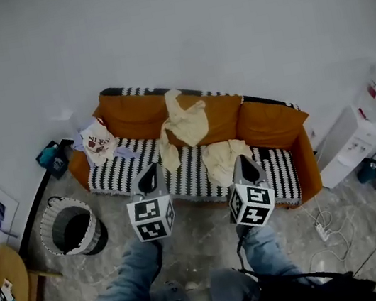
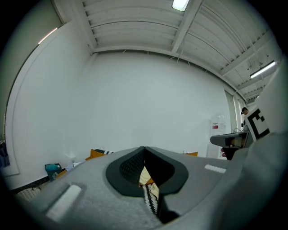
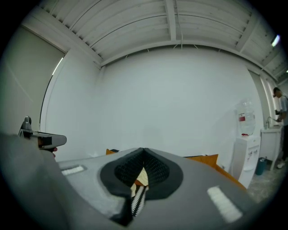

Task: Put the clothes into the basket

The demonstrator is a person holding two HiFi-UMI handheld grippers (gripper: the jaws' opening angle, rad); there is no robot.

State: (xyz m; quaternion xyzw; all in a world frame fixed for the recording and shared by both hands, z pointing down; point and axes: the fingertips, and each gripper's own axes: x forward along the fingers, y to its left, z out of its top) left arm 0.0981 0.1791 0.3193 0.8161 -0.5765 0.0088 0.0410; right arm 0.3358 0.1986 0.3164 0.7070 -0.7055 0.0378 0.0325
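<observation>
An orange sofa (image 1: 270, 124) with a black-and-white striped cover stands against the white wall. On it lie a cream garment (image 1: 185, 123) draped over the backrest, a second cream garment (image 1: 224, 159) on the seat, and a white printed garment (image 1: 98, 142) at the left end. A round basket (image 1: 72, 228) with a dark inside stands on the floor left of the sofa. My left gripper (image 1: 150, 173) and right gripper (image 1: 243, 164) are held side by side, pointing level at the sofa, short of it. Both are shut with nothing in them. In the left gripper view the left gripper (image 2: 144, 150) shows its jaws closed at the tip, as the right gripper (image 3: 144, 150) does in its own view.
A white water dispenser (image 1: 349, 143) stands right of the sofa, with a power strip (image 1: 322, 230) and cable on the floor nearby. A wooden table (image 1: 9, 300) is at the lower left. A blue object (image 1: 50, 156) sits by the sofa's left end. A person (image 3: 281, 105) stands far right.
</observation>
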